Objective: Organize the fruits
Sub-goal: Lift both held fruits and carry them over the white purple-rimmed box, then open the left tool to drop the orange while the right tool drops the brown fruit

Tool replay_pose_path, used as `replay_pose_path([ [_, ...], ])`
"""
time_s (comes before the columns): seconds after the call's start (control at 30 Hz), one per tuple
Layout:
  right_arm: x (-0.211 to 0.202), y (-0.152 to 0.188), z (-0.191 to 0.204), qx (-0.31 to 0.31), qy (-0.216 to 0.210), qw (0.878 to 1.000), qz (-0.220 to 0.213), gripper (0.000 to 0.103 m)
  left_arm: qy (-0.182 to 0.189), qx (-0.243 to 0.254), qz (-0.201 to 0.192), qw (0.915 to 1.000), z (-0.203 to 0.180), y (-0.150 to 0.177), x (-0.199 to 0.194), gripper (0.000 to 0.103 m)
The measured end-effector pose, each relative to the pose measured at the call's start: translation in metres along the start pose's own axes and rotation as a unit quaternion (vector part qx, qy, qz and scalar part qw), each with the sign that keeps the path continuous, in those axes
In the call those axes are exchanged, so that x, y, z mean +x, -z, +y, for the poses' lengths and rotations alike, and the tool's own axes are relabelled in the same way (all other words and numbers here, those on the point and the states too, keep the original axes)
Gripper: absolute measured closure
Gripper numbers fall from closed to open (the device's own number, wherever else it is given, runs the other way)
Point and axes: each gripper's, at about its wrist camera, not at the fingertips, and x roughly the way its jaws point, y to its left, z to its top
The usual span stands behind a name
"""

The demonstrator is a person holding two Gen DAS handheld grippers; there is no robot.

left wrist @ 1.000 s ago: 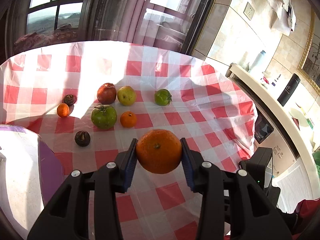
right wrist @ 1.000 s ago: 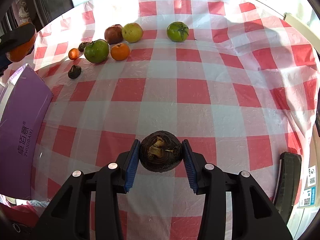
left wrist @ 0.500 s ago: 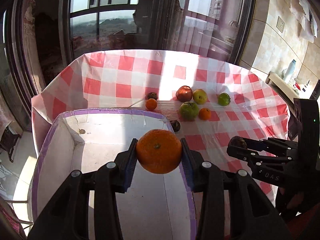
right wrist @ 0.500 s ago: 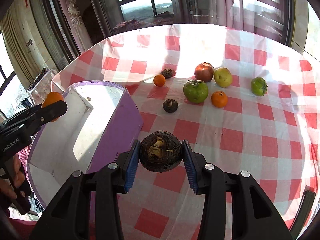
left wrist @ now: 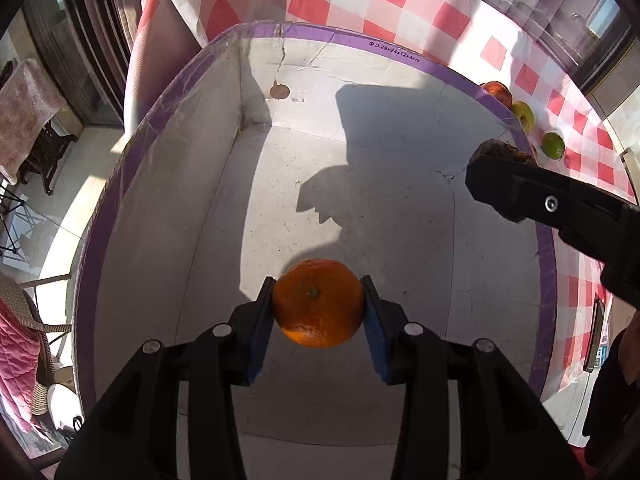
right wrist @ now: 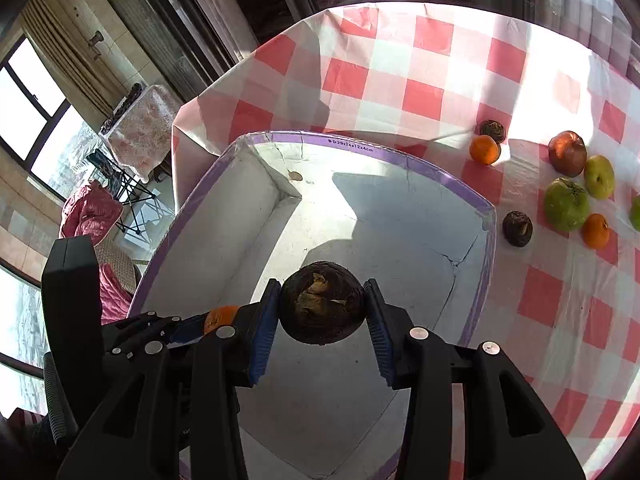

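Left tool clamped on orange, right tool clamped on dark brown fruit, both held over purple-rimmed box

orange in left gripper, seemingly above box

The purple rim of the white box carries small dark print reading "D:29x24x12x4cm"; nothing else is legible.

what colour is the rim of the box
Purple, around the white box; clearest in the right wrist view.
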Motion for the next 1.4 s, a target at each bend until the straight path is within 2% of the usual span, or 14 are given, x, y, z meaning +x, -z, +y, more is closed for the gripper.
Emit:
replay_pose_path([
  [0.2, 0.074, -0.011, 0.007, 0.024, 0.05, 0.992, 0.115, 0.061, -0.001, -0.025, 0.066, 0.9975, 0.017, 0.005, 0.031, 0.061],
  [0.33, 0.107, -0.006, 0.007, 0.03, 0.084, 0.982, 0.167, 0.06, 0.004, -0.039, 0.1, 0.9942, 0.023, 0.009, 0.042, 0.061],
  [0.57, 0.121, 0.013, 0.009, 0.002, 0.118, 0.972, 0.205, 0.06, 0.009, -0.055, 0.15, 0.9872, 0.029, 0.014, 0.054, 0.059],
  [0.67, 0.117, 0.017, 0.011, -0.007, 0.122, 0.971, 0.207, 0.06, 0.008, -0.05, 0.157, 0.9862, 0.026, 0.012, 0.053, 0.048],
  [0.73, 0.12, 0.016, 0.01, -0.003, 0.123, 0.97, 0.21, 0.059, 0.004, -0.046, 0.162, 0.9857, 0.023, 0.01, 0.052, 0.031],
  [0.8, 0.116, 0.018, 0.007, 0.005, 0.123, 0.97, 0.21, 0.049, 0.006, -0.047, 0.161, 0.9857, 0.018, 0.006, 0.049, 0.027],
  [0.87, 0.109, 0.018, 0.003, 0.016, 0.118, 0.972, 0.203, 0.031, 0.005, -0.05, 0.161, 0.9857, 0.017, 0.004, 0.045, 0.02],
  [0.9, 0.104, 0.016, 0.001, 0.024, 0.111, 0.974, 0.196, 0.031, 0.006, -0.052, 0.158, 0.986, 0.016, 0.004, 0.043, 0.018],
  [0.97, 0.091, 0.016, -0.002, 0.037, 0.097, 0.978, 0.179, 0.031, 0.009, -0.055, 0.144, 0.9881, 0.019, 0.005, 0.033, 0.018],
  [1.03, 0.075, 0.018, -0.005, 0.046, 0.081, 0.982, 0.162, 0.031, 0.023, -0.058, 0.11, 0.9921, 0.017, 0.001, 0.017, 0.018],
  [1.17, 0.031, 0.019, -0.011, 0.053, 0.033, 0.994, 0.091, 0.03, 0.036, -0.049, -0.013, 0.9981, 0.015, -0.005, -0.033, 0.018],
  [1.27, -0.013, 0.022, -0.013, 0.039, -0.004, 0.999, 0.018, 0.024, 0.005, -0.027, -0.104, 0.9942, 0.013, -0.003, -0.072, 0.012],
  [1.3, -0.028, 0.023, -0.015, 0.036, -0.018, 0.999, -0.003, 0.023, -0.01, -0.017, -0.128, 0.9916, 0.01, -0.001, -0.083, 0.007],
  [1.4, -0.07, 0.016, -0.014, 0.033, -0.061, 0.996, -0.06, 0.023, -0.019, 0.006, -0.184, 0.9827, 0.013, -0.004, -0.098, 0.002],
])
